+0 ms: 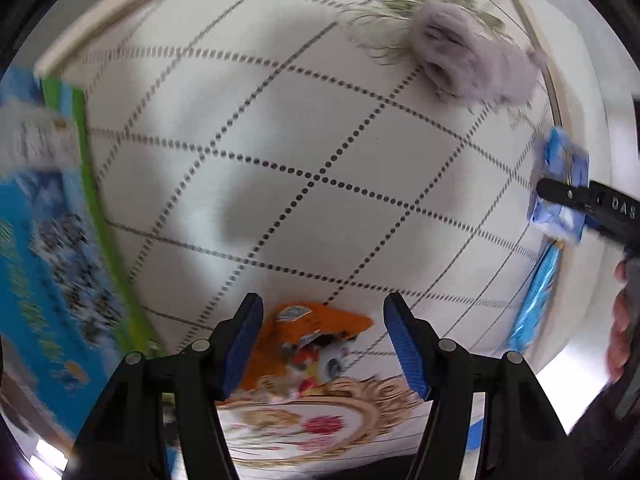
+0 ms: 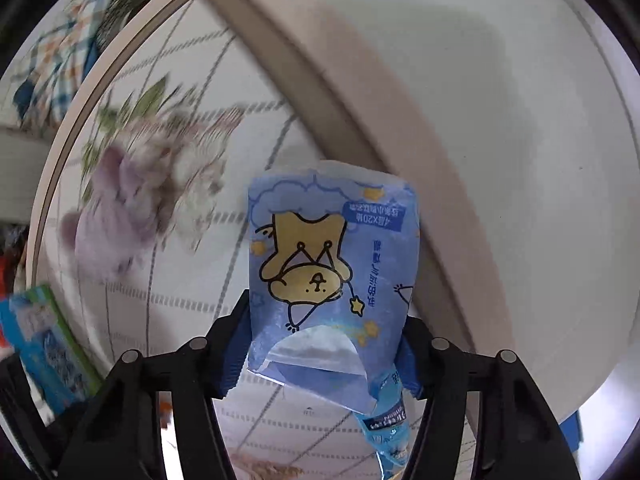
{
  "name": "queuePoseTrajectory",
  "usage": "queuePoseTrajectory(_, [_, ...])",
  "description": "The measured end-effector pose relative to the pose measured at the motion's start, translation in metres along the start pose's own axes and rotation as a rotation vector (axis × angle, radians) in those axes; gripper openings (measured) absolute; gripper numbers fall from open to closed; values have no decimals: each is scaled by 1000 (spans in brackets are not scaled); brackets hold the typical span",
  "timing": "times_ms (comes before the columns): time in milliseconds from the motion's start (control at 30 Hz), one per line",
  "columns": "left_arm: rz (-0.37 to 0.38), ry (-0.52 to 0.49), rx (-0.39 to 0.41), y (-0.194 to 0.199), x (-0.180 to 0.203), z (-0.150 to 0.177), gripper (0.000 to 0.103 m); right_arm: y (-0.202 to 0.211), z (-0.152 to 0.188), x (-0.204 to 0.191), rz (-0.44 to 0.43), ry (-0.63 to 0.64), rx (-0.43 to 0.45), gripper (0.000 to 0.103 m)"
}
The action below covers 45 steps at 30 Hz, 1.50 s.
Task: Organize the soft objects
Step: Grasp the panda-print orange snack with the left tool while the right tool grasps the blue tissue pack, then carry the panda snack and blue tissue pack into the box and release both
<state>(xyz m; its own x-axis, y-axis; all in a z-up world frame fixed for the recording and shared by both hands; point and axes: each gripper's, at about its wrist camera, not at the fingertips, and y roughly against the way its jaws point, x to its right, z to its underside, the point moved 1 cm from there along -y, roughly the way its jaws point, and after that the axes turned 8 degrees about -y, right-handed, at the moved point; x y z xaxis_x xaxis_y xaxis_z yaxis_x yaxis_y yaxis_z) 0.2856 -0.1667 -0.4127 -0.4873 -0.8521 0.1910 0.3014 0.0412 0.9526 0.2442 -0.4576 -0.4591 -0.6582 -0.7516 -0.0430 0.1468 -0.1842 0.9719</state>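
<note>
My right gripper (image 2: 320, 336) is shut on a blue tissue pack (image 2: 328, 264) with a cartoon bear, held above the table edge. The pack (image 1: 560, 184) and the right gripper (image 1: 576, 196) also show at the right of the left wrist view. My left gripper (image 1: 324, 320) is open and empty above the white tablecloth (image 1: 320, 160), with an orange snack packet (image 1: 316, 332) lying between its fingers below. A fluffy lilac plush toy (image 1: 468, 60) lies at the far right of the table; it also shows blurred in the right wrist view (image 2: 116, 216).
A blue and green box (image 1: 52, 264) stands at the left; it shows too in the right wrist view (image 2: 48, 352). A floral plate (image 1: 304, 420) sits near me. A shiny blue wrapper (image 1: 540, 300) lies at the right edge. White floor (image 2: 500, 120) lies beyond the table rim (image 2: 360, 120).
</note>
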Motion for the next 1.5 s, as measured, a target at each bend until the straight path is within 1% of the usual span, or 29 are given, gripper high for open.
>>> queuePoseTrajectory(100, [-94,-140,-7,9,12,4,62,-4,9,-7,27,66,-6,64])
queuePoseTrajectory(133, [-120,-182,-14,10,15,6,64,-6,11,-8,32,75,-8,64])
queuePoseTrajectory(167, [-153,-226,-32,7,20,8,68,-8,13,-9,33,76,-11,64])
queuePoseTrajectory(200, [-187,-271,-53,3,25,12,68,-10,14,-9,30,73,-13,64])
queuePoseTrajectory(267, [-221,-333,-96,-9,30,15,68,-12,14,-8,29,70,-9,66])
queuePoseTrajectory(333, [-240,-382,-144,-23,37,21,68,-13,14,-8,42,74,-5,66])
queuePoseTrajectory(367, [-262,-405,-177,-34,40,24,68,-13,13,-11,46,77,-2,66])
queuePoseTrajectory(400, [-278,-419,-195,-41,46,30,68,-13,14,-11,48,80,0,66])
queuePoseTrajectory(433, [-298,-434,-205,-48,49,33,68,-13,13,-14,49,81,1,66])
queuePoseTrajectory(500, [-324,-436,-186,-53,54,36,67,-12,11,-23,47,77,0,66])
queuePoseTrajectory(533, [-324,-429,-172,-54,56,37,63,-11,10,-25,44,72,0,66])
queuePoseTrajectory(567, [-316,-410,-156,-53,57,37,49,-10,8,-25,39,66,0,66])
queuePoseTrajectory(600, [-299,-387,-146,-53,61,40,48,-9,7,-25,37,65,0,66])
queuePoseTrajectory(633, [-267,-352,-126,-50,61,39,48,-6,3,-25,37,63,2,66])
queuePoseTrajectory(700, [-205,-286,-86,-43,58,37,48,-6,-3,-19,24,48,8,69])
queuePoseTrajectory(733, [-170,-246,-70,-41,56,34,48,-5,-7,-17,8,38,8,76])
queuePoseTrajectory(767, [-126,-201,-60,-39,53,30,48,-4,-8,-14,-1,29,9,79])
queuePoseTrajectory(867, [15,-70,-59,-40,42,21,48,-3,-15,-11,9,13,12,80])
queuePoseTrajectory(933, [57,-59,-68,-42,41,20,50,-2,-17,-14,26,25,23,80])
queuePoseTrajectory(1000, [44,-91,-78,-43,46,21,53,-4,-17,-17,40,35,22,79])
queuePoseTrajectory(1033, [25,-116,-81,-44,50,23,53,-4,-17,-18,51,43,28,78])
queuePoseTrajectory(1067, [-9,-151,-90,-47,55,24,53,-3,-16,-20,62,50,37,77])
queuePoseTrajectory(1100, [-32,-169,-91,-57,66,37,53,-2,-14,-22,80,59,45,74])
queuePoseTrajectory(1133, [-55,-184,-90,-59,71,38,53,-2,-13,-25,98,70,52,71])
queuePoseTrajectory(1200, [-98,-181,-61,-61,74,42,52,0,-10,-28,128,91,74,62])
queuePoseTrajectory(1233, [-102,-169,-41,-60,82,46,44,1,-8,-31,131,101,80,56])
queuePoseTrajectory(1333, [-111,-130,20,-48,79,48,44,5,1,-30,108,101,83,48])
queuePoseTrajectory(1433, [-94,-116,71,-33,78,55,42,14,13,-27,85,108,86,46])
queuePoseTrajectory(1500, [-56,-97,103,-20,78,59,42,21,24,-26,69,115,100,45])
